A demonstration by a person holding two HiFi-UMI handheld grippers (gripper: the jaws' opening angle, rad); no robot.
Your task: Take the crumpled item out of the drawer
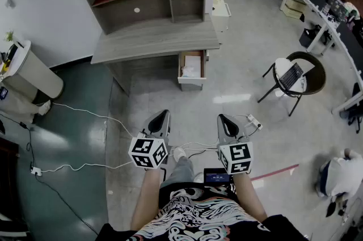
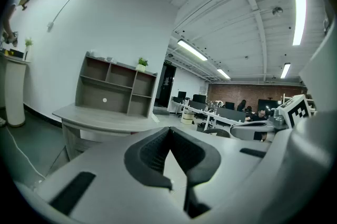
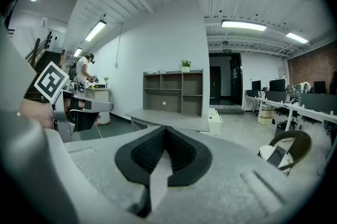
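Both sets of jaws are closed and empty. Crumpled white item (image 1: 191, 67) lies in the open drawer (image 1: 191, 84) under the surface (image 1: 153, 38), well ahead, roughly midway between left gripper (image 1: 159, 121) and right gripper (image 1: 226, 122); neither looks clearly nearer.

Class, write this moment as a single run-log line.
phase: pre-reach, standing away from desk | left gripper: shut, empty | right gripper: shut, empty | drawer: open, pale crumpled item inside

A round chair (image 1: 319, 67) holding an open laptop (image 1: 291, 76) stands right of the worktop (image 1: 153, 38). White cables (image 1: 85, 113) trail across the green floor (image 1: 74, 140) to the left.
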